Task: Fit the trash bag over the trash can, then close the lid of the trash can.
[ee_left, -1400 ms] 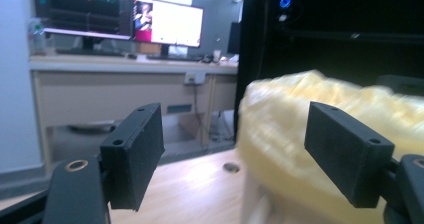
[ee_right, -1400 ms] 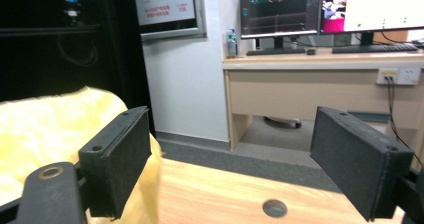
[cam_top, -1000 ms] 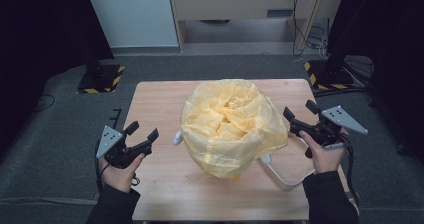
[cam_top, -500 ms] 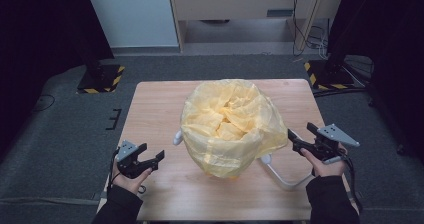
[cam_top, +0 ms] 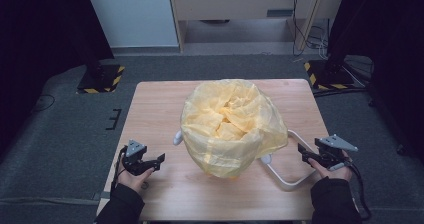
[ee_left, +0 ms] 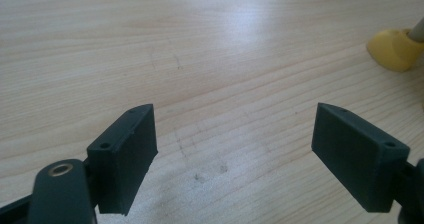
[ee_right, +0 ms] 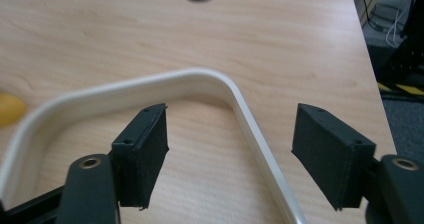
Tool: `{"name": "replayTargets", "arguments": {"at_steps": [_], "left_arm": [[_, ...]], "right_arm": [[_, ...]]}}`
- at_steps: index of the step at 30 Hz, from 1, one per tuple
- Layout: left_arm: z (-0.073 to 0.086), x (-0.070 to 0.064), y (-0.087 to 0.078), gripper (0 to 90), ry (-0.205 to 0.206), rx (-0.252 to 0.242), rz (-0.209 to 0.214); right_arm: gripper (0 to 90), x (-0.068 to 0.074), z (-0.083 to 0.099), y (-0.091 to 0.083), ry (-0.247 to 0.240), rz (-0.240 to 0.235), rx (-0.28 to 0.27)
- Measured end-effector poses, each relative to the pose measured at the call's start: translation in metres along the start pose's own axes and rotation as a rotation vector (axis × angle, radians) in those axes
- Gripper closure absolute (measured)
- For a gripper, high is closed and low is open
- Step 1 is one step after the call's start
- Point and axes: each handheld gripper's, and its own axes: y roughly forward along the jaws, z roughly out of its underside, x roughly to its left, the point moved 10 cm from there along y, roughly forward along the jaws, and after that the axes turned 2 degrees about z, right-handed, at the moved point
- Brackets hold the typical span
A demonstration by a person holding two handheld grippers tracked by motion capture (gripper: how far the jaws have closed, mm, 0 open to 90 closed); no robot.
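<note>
Grippers [cam_top: 161, 159] [cam_top: 301, 149] flank bag [cam_top: 232, 126], near table [cam_top: 150, 104] edges.

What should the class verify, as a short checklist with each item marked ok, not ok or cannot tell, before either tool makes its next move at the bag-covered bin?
1. Left tool open: ok, its jaws stand wide apart over bare wood.
2. Right tool open: ok, with the curved white plastic handle lying ahead of its jaws.
3. Neither tool holding anything: ok.
4. Crumpled translucent yellow plastic bag upright in mid-table: ok.
5. Bag firmly seated on what it covers: cannot tell.
6. Light wooden table bare around each tool: ok.
</note>
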Motion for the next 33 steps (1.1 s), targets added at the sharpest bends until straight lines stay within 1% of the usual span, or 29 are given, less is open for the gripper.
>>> {"name": "replayTargets", "arguments": {"at_steps": [1,2,4,7,8,9,10,13,18,22,23,24,25,27,29,32,33], "left_arm": [[0.001,0.000,0.001,17.4,-0.002,0.003,0.003],[0.002,0.000,0.002,17.4,-0.004,0.012,0.004],[0.003,0.000,0.002,17.4,-0.004,0.018,0.008],[0.004,-0.001,0.002,17.3,-0.008,0.024,0.018],[0.004,-0.001,0.003,17.3,-0.013,0.025,0.023],[0.004,-0.001,0.003,17.2,-0.016,0.024,0.027],[0.004,-0.001,0.003,17.1,-0.018,0.024,0.025],[0.004,-0.001,0.003,16.8,-0.018,0.029,0.026],[0.004,-0.002,0.003,16.8,-0.016,0.030,0.032],[0.005,-0.002,0.003,16.9,-0.018,0.031,0.032],[0.005,-0.002,0.003,16.9,-0.018,0.032,0.032],[0.005,-0.002,0.003,16.8,-0.018,0.033,0.032],[0.005,-0.002,0.003,16.8,-0.017,0.035,0.033],[0.005,-0.003,0.004,16.9,-0.016,0.038,0.035],[0.006,-0.003,0.004,16.9,-0.016,0.038,0.036],[0.006,-0.004,0.004,16.8,-0.012,0.039,0.040],[0.006,-0.004,0.004,16.9,-0.012,0.039,0.040]], "right_arm": [[32.6,-0.001,0.002,0.001,0.002,0.001,0.007],[34.9,-0.007,0.009,0.001,-0.007,0.011,0.033],[37.2,-0.012,0.014,0.002,-0.003,0.018,0.054],[43.7,-0.022,0.024,0.002,0.009,0.031,0.093],[47.5,-0.025,0.027,0.002,0.018,0.030,0.112],[48.8,-0.027,0.030,0.002,0.033,0.029,0.122],[50.8,-0.030,0.033,0.002,0.036,0.034,0.133],[55.0,-0.034,0.039,0.003,0.057,0.024,0.164],[58.0,-0.034,0.042,0.005,0.049,0.009,0.190],[59.3,-0.034,0.044,0.009,0.028,0.000,0.207],[60.0,-0.034,0.045,0.010,0.032,-0.002,0.215],[61.7,-0.035,0.046,0.011,0.014,-0.002,0.219],[63.2,-0.034,0.047,0.012,0.021,-0.004,0.232],[67.8,-0.033,0.048,0.014,0.011,-0.009,0.241],[70.6,-0.032,0.049,0.016,0.015,-0.008,0.256],[77.6,-0.032,0.048,0.016,0.006,-0.005,0.262],[78.1,-0.031,0.048,0.016,0.009,-0.003,0.264]]}}
